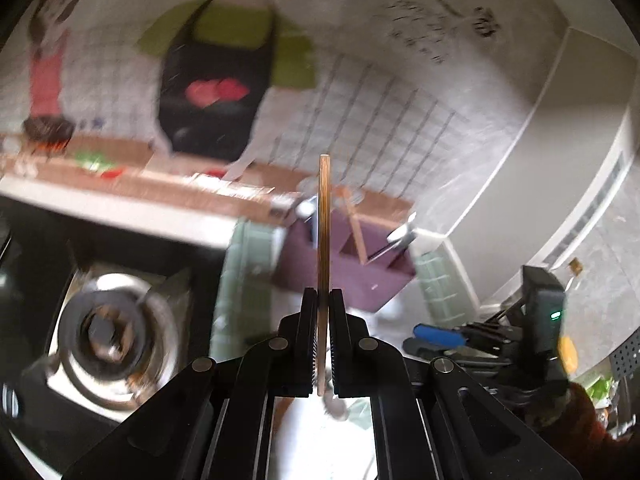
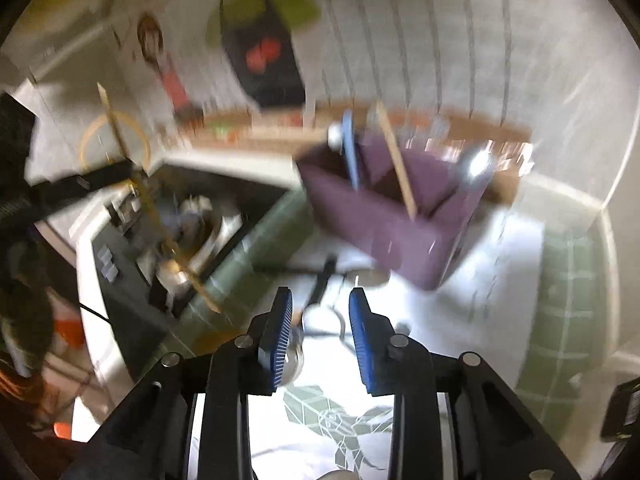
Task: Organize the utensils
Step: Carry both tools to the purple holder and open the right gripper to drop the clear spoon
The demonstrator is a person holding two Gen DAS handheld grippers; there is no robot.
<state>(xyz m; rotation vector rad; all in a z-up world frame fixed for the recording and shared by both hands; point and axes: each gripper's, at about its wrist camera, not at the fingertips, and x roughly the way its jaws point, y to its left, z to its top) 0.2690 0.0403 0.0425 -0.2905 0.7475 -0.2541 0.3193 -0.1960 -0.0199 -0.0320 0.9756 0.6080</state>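
Since the left tool point(image 1: 323, 344) pinches just the wooden stick's point(image 1: 324, 216) low end and the right tool point(image 2: 320, 328) hangs open and empty, the stick could easily pivot and miss the purple organizer point(image 1: 344, 276) near the table's back edge.

Utensils point(image 2: 396, 160) in organizer point(image 2: 384, 216); stove point(image 1: 108, 336) left.

Counted items: one purple organizer box point(image 2: 400, 216); one flat wooden utensil point(image 1: 324, 240) clamped in the left tool point(image 1: 322, 308); one wooden stick point(image 2: 396, 164) and one blue-handled utensil point(image 2: 350, 152) standing in the box; one stove burner point(image 1: 108, 332). Other utensils are too blurred to count.
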